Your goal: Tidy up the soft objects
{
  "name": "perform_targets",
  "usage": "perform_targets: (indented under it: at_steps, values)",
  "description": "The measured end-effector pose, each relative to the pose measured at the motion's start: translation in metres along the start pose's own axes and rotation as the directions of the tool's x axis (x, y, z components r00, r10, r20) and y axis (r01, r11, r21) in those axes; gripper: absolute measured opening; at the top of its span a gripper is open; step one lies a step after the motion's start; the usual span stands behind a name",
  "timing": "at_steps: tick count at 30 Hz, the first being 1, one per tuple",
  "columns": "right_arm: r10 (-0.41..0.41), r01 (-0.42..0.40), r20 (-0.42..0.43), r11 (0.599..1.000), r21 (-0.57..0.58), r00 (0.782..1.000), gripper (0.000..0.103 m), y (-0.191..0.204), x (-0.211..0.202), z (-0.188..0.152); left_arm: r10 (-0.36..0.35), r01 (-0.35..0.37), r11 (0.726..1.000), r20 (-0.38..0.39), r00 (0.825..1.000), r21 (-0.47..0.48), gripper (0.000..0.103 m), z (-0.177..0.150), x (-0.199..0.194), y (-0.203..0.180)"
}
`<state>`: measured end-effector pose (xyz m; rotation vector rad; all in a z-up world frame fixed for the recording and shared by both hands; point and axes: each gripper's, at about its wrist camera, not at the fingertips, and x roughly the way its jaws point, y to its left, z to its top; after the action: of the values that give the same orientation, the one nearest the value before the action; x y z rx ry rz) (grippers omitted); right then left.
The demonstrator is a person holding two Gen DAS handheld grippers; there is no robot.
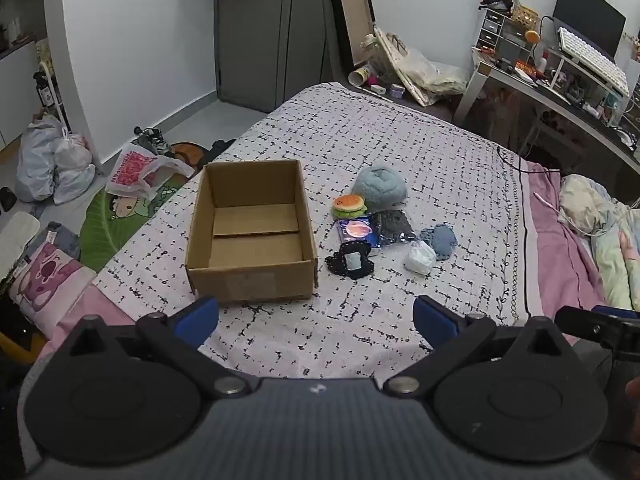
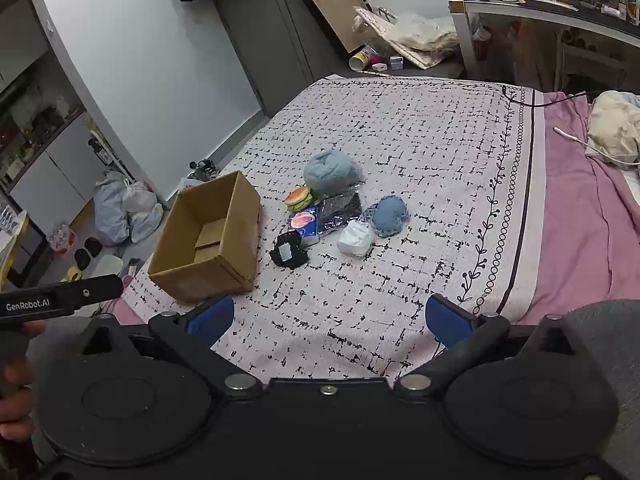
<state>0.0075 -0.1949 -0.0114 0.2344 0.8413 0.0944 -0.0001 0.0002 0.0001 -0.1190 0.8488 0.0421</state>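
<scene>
Well apart from both wide-open, unladen claws, left gripper [image 1: 316, 318] and right gripper [image 2: 326, 318]: soft toys [image 1: 370, 188] just beside cardboard box [image 1: 252, 280].

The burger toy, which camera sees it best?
The left wrist view. There the burger toy faces the camera, showing its bun top with a little face and the green layer below. In the right wrist view it sits farther off and turned sideways, so only the stacked edges show, no face.

home bedroom | bed [image 1: 400, 140] with patterned cover | cluttered desk [image 1: 568, 92] with keyboard | wardrobe [image 1: 256, 32]
</scene>
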Motion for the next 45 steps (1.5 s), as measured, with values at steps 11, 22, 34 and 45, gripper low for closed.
perform_targets:
  at_steps: [11, 22, 34, 45]
  values:
    - [-0.012, 0.012, -0.005, 1.0, 0.005, 1.0, 0.103, -0.0003, 0.0016, 0.0023, -0.012, 0.012, 1.0, -0.014, 1.0, -0.005, 0.102, 0.0021, -0.0013, -0.0032]
    - [-0.022, 0.022, 0.008, 1.0, 0.011, 1.0, 0.103, -0.0006, -0.0025, 0.0009, -0.029, 0.029, 0.999, -0.006, 1.0, -0.016, 0.102, 0.0, 0.0028, -0.0024]
    - [-0.023, 0.022, 0.009, 1.0, 0.022, 1.0, 0.103, -0.0032, -0.0029, -0.0007, -0.026, 0.026, 0.999, -0.001, 1.0, -0.019, 0.102, -0.0002, 0.0017, 0.0006]
    - [-0.021, 0.021, 0.018, 0.999, 0.024, 1.0, 0.103, -0.0056, -0.0034, -0.0004, -0.023, 0.023, 1.0, 0.005, 1.0, -0.013, 0.102, -0.0022, -0.0013, -0.0028]
